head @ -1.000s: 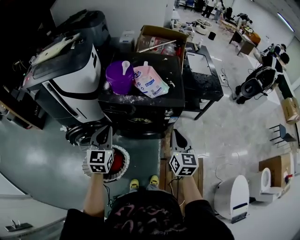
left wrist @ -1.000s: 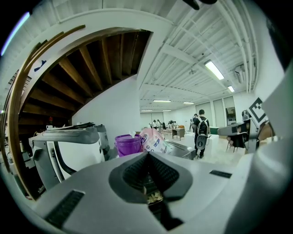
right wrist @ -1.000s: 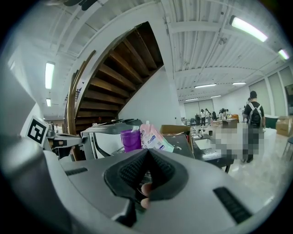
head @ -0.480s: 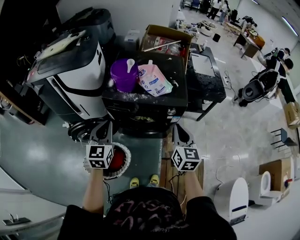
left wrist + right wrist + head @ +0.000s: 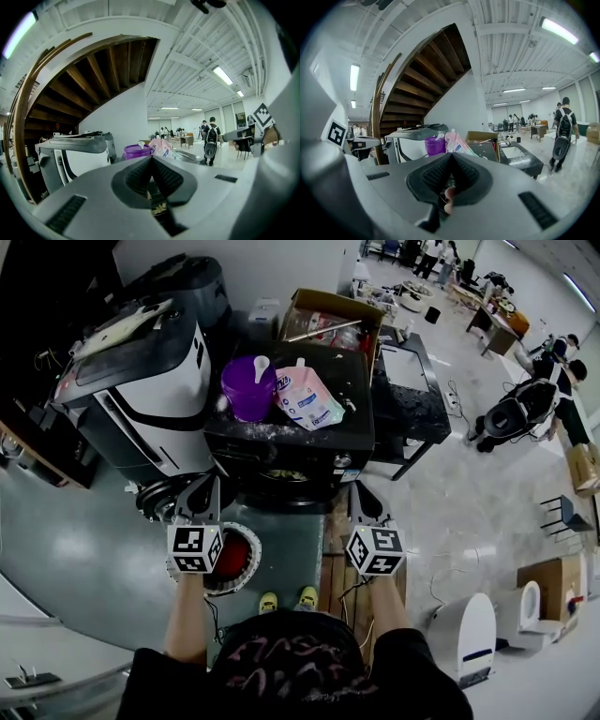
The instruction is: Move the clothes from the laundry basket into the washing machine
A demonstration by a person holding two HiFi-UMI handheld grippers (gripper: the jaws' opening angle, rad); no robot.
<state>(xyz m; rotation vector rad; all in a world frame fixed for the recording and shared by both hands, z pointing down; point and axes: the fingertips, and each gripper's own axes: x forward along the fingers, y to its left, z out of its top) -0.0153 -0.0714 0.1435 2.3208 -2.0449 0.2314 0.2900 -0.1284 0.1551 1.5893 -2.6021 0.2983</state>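
Observation:
The black front-loading washing machine (image 5: 281, 451) stands ahead of me, its round door (image 5: 157, 502) swung open to the left. A white laundry basket (image 5: 249, 563) holding red clothes (image 5: 234, 557) sits on the floor by my feet. My left gripper (image 5: 204, 487) hovers over the basket, pointing at the machine; it is shut and empty, as the left gripper view (image 5: 151, 160) confirms. To the right of the basket, my right gripper (image 5: 361, 489) is level with it, likewise shut and empty in the right gripper view (image 5: 452, 158).
A purple tub (image 5: 248, 388) and a pink detergent pouch (image 5: 302, 399) sit on the machine's top. A grey-and-white appliance (image 5: 141, 399) stands to the left, a cardboard box (image 5: 328, 320) behind, and a low black table (image 5: 408, 395) to the right. People move about far off.
My left gripper has lifted slightly above the basket. The right gripper has stayed about where it was. Both remain shut.

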